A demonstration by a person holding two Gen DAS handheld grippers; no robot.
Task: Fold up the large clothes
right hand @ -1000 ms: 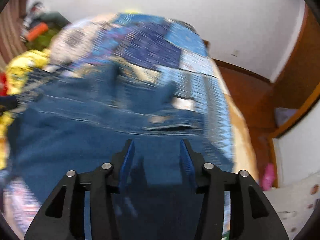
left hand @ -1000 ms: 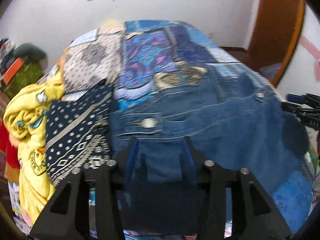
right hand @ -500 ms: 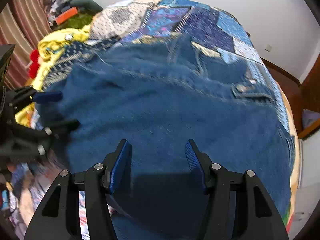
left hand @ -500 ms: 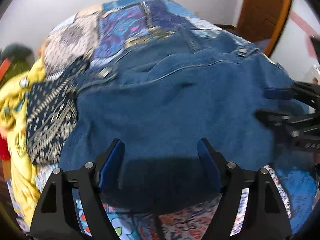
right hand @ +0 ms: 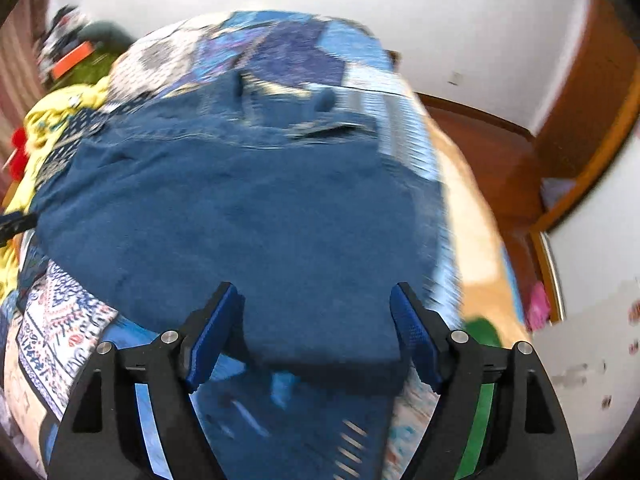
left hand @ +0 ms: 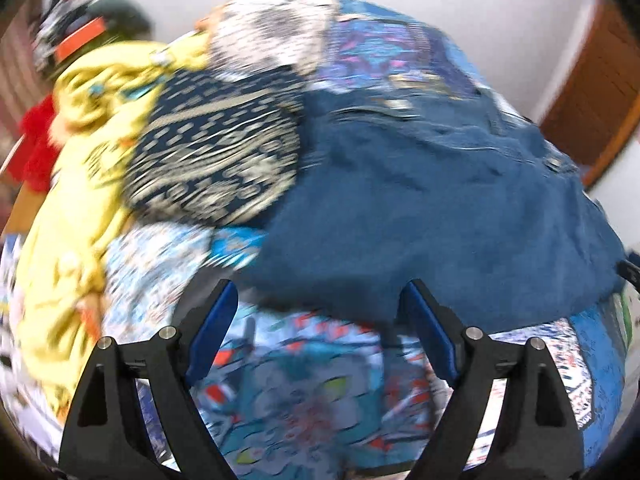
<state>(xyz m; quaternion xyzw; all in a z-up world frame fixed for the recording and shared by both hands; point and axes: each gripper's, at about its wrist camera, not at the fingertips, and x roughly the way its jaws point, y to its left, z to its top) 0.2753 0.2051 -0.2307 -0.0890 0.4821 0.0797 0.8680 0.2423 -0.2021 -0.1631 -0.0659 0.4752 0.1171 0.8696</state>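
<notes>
Left tongs (left hand: 316,328): jaws spread wide, nothing between them; they hover over the patterned bedspread (left hand: 304,396).
Right tongs (right hand: 316,330): jaws spread wide, nothing gripped; near hem of the denim (right hand: 248,224) lies between and just under the tips.
Denim position: spread flat on the bedspread; directly ahead of the right tongs, ahead and to the right of the left tongs, hem touching neither pad.
Long axis: judged to run away from both tongs, hem near, waistband and pocket far.
Nearer hand: right, by judgement; left must shift right to reach the hem.
Far left: navy print cloth (left hand: 216,152), yellow cloth (left hand: 88,184), both beside the denim.
</notes>
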